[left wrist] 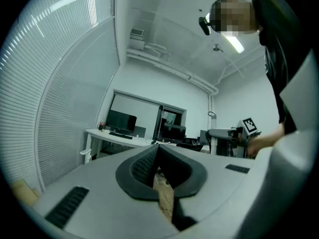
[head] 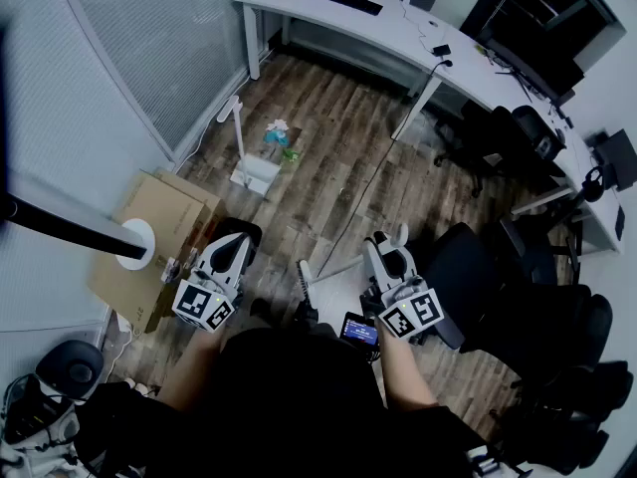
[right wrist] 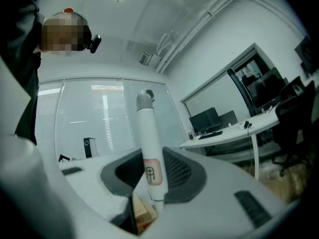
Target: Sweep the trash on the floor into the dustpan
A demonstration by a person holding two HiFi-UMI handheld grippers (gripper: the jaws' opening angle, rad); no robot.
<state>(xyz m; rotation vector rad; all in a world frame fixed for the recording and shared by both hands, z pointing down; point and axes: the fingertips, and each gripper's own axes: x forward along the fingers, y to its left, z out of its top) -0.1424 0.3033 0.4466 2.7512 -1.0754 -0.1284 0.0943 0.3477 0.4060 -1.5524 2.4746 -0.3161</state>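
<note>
Left gripper (head: 231, 249) hangs idle in the head view, close beside a box (head: 149, 232). The right gripper (head: 386, 252) carries the broom (head: 304, 285), whose brush rests on the floor (head: 338, 167) right in front of the person (head: 299, 396). The dustpan (head: 257, 175) stands well ahead with its own handle upright. The trash (head: 279, 135) lies just beyond it, probably so the sweep stays short. I cannot tell which way the pan's mouth faces.

In the left gripper view the jaws are pressed together on nothing, and only a sliver of floor shows between them. That gripper looks free to steady the dustpan.

In the right gripper view the jaws pinch the white broom handle (right wrist: 148, 148), which stands upright. The grip sits well below the grey cap, likely for control. The trash is still well apart from the brush, so sweeping seems not yet begun.
</note>
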